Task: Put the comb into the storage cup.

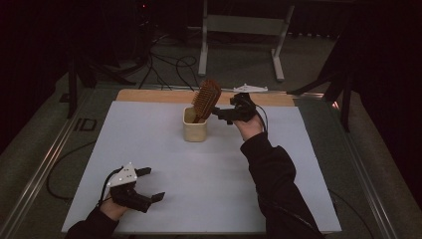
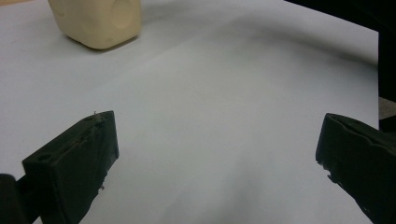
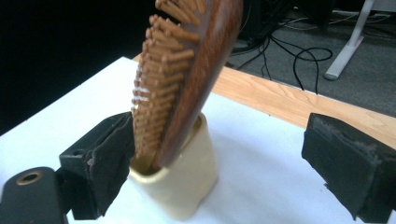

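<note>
Item: brown wooden bristle hairbrush (image 1: pixel 206 98), handle down in cream square cup (image 1: pixel 194 130), far bench edge.
Right gripper (image 3: pixel 212 158): jaws open beside it.
Left gripper (image 1: pixel 148 184): jaws open, idle.
Risk: a nudge likely tips the cup.

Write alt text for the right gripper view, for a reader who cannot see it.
A wooden hairbrush stands handle-down in a small cream cup on a white table sheet, leaning with its bristles to the left. The right gripper is open, its two black jaws on either side of the cup. Behind are a wooden table edge, dark floor and cables.
</note>
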Available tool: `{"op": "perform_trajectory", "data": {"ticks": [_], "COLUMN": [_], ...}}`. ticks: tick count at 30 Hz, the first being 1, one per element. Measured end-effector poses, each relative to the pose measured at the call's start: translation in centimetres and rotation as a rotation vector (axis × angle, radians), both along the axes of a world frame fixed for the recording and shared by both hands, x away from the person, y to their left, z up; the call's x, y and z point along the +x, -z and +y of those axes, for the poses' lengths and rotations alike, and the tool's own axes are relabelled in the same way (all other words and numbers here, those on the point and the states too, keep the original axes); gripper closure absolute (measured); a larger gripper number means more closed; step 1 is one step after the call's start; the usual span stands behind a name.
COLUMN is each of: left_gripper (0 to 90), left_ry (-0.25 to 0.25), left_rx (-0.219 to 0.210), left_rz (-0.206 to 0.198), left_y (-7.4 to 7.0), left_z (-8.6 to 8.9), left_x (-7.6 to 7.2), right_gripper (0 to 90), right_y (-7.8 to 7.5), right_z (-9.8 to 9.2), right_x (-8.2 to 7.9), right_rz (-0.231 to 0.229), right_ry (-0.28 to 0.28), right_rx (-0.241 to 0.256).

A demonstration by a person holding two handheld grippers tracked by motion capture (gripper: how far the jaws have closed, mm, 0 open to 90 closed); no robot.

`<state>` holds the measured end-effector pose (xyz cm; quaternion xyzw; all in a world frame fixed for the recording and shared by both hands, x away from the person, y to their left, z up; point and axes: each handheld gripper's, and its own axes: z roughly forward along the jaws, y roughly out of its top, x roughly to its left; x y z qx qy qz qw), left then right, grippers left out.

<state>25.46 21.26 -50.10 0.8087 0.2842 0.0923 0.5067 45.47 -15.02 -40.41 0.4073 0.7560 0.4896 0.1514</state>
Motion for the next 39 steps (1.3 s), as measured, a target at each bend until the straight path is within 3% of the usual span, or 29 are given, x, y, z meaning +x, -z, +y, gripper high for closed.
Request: {"op": "perform_trajectory", "data": {"ticks": [16,28,39], "left_gripper": [0.0,0.1,0.0], "left_ry": [0.000,-0.001,-0.002], "left_rx": [-0.004,-0.002,0.002], "left_rz": [-0.004,-0.006,-0.007], "left_y": [-0.1,-0.1,-0.2], "left_z": [0.0,0.0,0.0], "left_x": [0.0,-0.1,-0.1], "right_gripper": [9.3,9.3,9.3], "right_y": [1.5,4.0,5.8], "right_z": [-2.7,-5.0,-7.2], "right_x": [-2.7,-5.9,-9.1], "right_rz": [-0.003,0.021,0.015], "right_ry": [-0.053,-0.070,-0.075], "right_rx": [-0.005,0.002,-0.001]}}
